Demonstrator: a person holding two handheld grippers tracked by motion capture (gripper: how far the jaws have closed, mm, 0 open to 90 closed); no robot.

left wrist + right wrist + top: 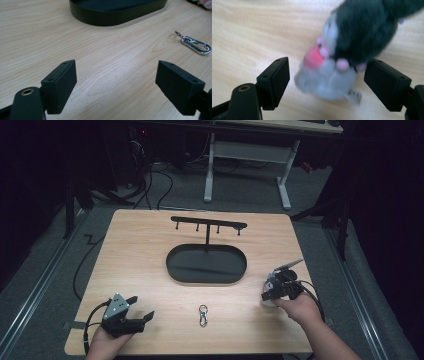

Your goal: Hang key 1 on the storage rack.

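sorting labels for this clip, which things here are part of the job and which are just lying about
In the job:
right gripper, jaws open
grey and dark plush toy with pink beads

Lying about:
silver metal carabiner clip
black oval tray
black hook stand
left gripper, open

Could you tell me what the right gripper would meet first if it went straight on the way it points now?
Most likely the plush toy: it lies between the open jaws of the right gripper, though the blur leaves depth unclear.

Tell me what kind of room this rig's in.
Probably a lab or workshop recording station: a wooden table on grey carpet, loose cables running across the floor behind it, and a white-legged desk against dark surroundings.
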